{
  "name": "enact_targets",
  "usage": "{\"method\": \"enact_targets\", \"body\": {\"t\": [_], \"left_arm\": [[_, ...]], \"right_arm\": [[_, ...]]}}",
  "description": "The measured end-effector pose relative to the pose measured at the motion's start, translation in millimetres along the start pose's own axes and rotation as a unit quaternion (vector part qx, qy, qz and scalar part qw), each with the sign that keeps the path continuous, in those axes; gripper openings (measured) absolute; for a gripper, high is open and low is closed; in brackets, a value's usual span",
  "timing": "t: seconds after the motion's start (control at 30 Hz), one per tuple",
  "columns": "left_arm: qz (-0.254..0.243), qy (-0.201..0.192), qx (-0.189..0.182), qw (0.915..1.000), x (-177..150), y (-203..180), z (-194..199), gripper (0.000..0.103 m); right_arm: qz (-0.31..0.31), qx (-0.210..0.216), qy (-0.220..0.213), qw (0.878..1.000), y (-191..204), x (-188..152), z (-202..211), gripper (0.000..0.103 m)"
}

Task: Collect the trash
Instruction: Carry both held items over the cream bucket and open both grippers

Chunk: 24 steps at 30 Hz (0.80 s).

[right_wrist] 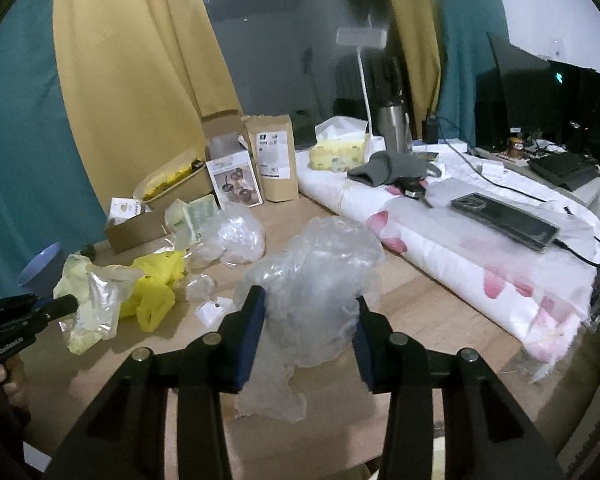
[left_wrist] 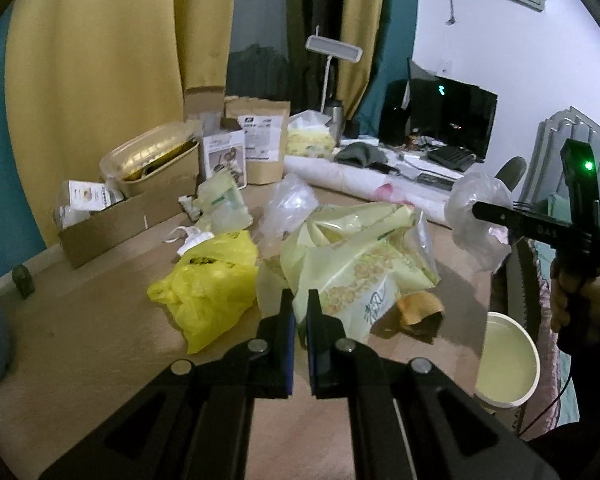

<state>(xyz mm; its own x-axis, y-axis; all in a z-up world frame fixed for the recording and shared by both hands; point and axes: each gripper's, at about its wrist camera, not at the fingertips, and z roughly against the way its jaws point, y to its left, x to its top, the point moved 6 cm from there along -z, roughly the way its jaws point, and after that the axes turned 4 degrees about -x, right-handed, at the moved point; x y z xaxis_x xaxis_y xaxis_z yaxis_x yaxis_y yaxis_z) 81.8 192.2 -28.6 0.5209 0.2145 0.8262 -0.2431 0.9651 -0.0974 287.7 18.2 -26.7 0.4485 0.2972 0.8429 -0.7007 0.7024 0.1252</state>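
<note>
My left gripper (left_wrist: 300, 312) is shut on the edge of a pale green printed plastic bag (left_wrist: 356, 264) lying on the wooden table (left_wrist: 100, 332). A yellow plastic bag (left_wrist: 208, 280) lies just left of it. My right gripper (right_wrist: 308, 320) holds a crumpled clear plastic wrap (right_wrist: 316, 276) between its fingers, lifted above the table; it shows in the left wrist view (left_wrist: 480, 220) at the right. The green bag (right_wrist: 88, 300) and the yellow bag (right_wrist: 156, 280) also show in the right wrist view, with another clear plastic wad (right_wrist: 236, 232) behind them.
A cardboard box (left_wrist: 128, 216) with food containers, kraft pouches (left_wrist: 260, 140) and a tissue pack (left_wrist: 312, 136) stand at the back. A folded white floral quilt (right_wrist: 480, 264) with a phone (right_wrist: 504, 220) lies at right. A round pale bin (left_wrist: 504, 360) sits below the table's right edge.
</note>
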Motion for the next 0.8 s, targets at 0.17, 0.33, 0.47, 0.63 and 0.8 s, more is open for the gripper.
{"method": "enact_targets", "body": {"t": [0.17, 0.33, 0.47, 0.63, 0.8], "left_arm": [[-0.01, -0.014, -0.011, 0.9998, 2, -21, 9, 0.004], [-0.025, -0.017, -0.024, 0.9992, 2, -45, 11, 0.004], [-0.039, -0.016, -0.035, 0.9985, 2, -66, 8, 0.004], [-0.055, -0.012, -0.048, 0.9973, -2, -96, 3, 0.004], [-0.074, -0.001, -0.064, 0.9952, -9, -130, -6, 0.004]], "right_arm": [[0.001, -0.01, -0.007, 1.0, -11, -9, 31, 0.039], [-0.008, -0.027, -0.014, 1.0, -32, -20, 61, 0.039], [-0.022, -0.035, -0.009, 0.999, -53, -38, 78, 0.039], [-0.035, -0.04, 0.001, 0.999, -78, -64, 93, 0.039], [-0.037, -0.041, 0.023, 0.998, -94, -97, 98, 0.039]]}}
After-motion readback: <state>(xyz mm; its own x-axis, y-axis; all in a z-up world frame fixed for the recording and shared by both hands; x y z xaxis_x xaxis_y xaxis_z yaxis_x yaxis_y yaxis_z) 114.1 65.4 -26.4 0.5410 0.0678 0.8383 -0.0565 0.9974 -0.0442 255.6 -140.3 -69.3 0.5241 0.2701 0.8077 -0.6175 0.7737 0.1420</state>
